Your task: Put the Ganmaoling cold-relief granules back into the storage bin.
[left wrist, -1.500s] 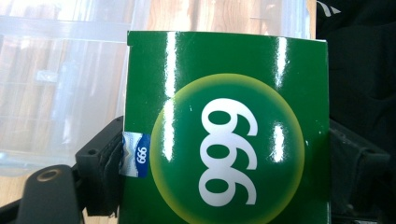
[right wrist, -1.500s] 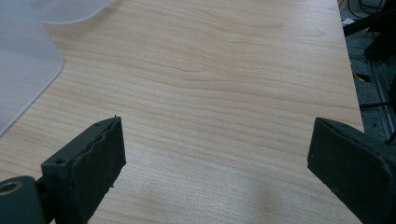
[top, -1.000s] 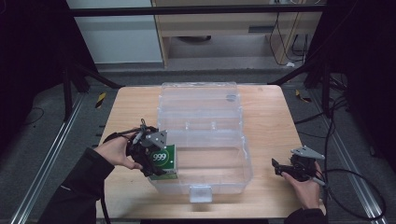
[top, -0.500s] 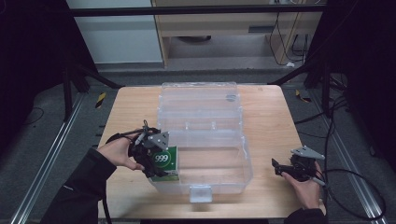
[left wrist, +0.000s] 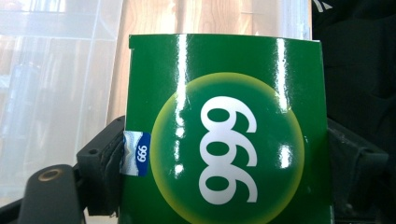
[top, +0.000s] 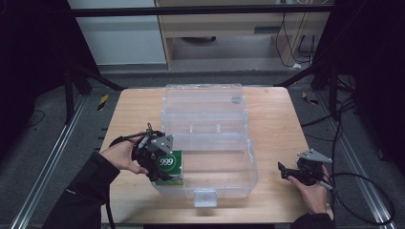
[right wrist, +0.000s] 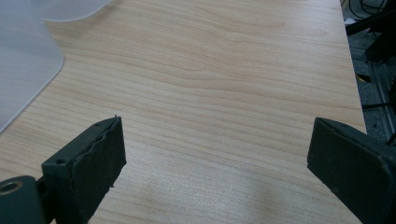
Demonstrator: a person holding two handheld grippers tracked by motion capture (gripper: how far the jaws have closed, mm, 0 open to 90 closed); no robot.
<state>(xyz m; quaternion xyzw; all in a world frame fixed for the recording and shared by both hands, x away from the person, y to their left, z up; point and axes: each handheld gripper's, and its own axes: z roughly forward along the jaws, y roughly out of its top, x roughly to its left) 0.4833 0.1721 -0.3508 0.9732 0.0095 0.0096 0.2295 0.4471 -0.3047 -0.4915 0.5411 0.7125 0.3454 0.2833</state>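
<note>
One green box (top: 171, 164), pinched by the left gripper (top: 154, 157), should clear the clear bin's (top: 210, 143) near-left wall before release; right gripper (top: 289, 172) spread, idle.

green box (left wrist: 224, 135) marked 999 | clamped between tongs (left wrist: 224, 186) | clear plastic container (left wrist: 56, 60) behind, on wood

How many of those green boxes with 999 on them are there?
1. The green box sits at the front left corner of the clear plastic bin, clamped in the left gripper. None else shows through the bin's clear walls.

Overhead forward-down (two close gripper views)
</note>
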